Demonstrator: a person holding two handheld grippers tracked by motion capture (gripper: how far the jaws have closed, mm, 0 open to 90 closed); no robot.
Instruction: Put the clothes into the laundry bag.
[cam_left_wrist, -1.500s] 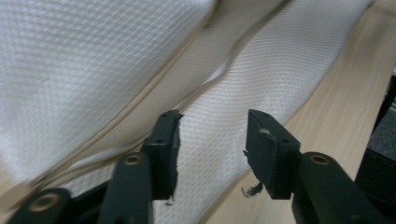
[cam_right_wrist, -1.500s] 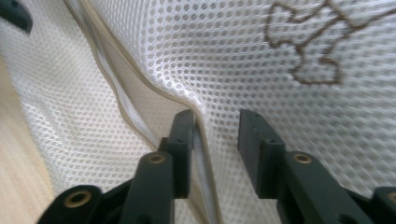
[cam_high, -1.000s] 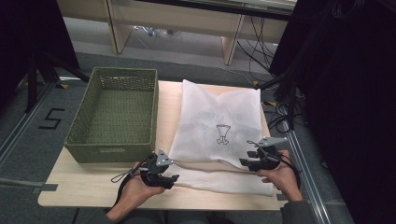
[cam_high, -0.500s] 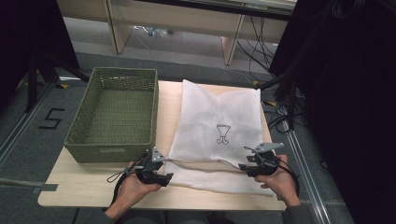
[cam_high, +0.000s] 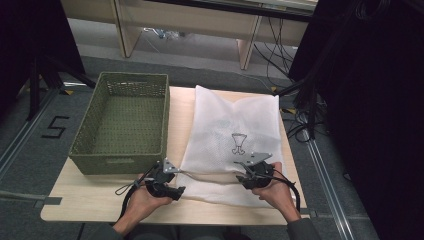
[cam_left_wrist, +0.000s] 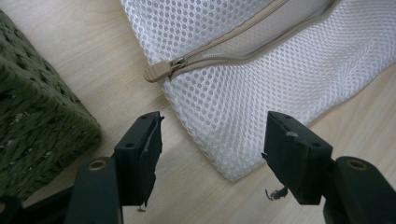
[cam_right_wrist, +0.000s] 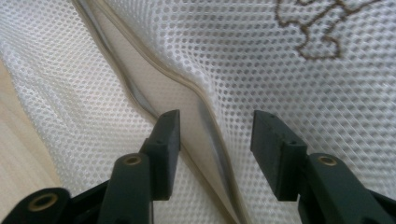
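A white mesh laundry bag (cam_high: 235, 125) with a small brown emblem lies flat on the wooden table. Its beige zipper runs along the near end and is partly open. My left gripper (cam_high: 178, 191) sits at the bag's near left corner. In the left gripper view the left gripper (cam_left_wrist: 212, 135) stands open, its jaws having just opened slightly. The bag's corner (cam_left_wrist: 233, 93) lies between and below the jaws, and the zipper pull (cam_left_wrist: 156, 72) is just beyond. My right gripper (cam_right_wrist: 215, 133) is open astride the upper zipper edge (cam_right_wrist: 205, 105). Its jaws have just been closing, and the pads do not touch the edge.
A green woven basket (cam_high: 125, 120) stands empty on the table's left half, close to the left gripper. Bare table (cam_high: 90, 205) shows in front of the basket. Dark stands and cables crowd the floor at the right, beyond the table's edge.
My right gripper has slid left and nearer, from the bag's right edge in over the zipper opening. The left gripper has stayed at the bag's corner.
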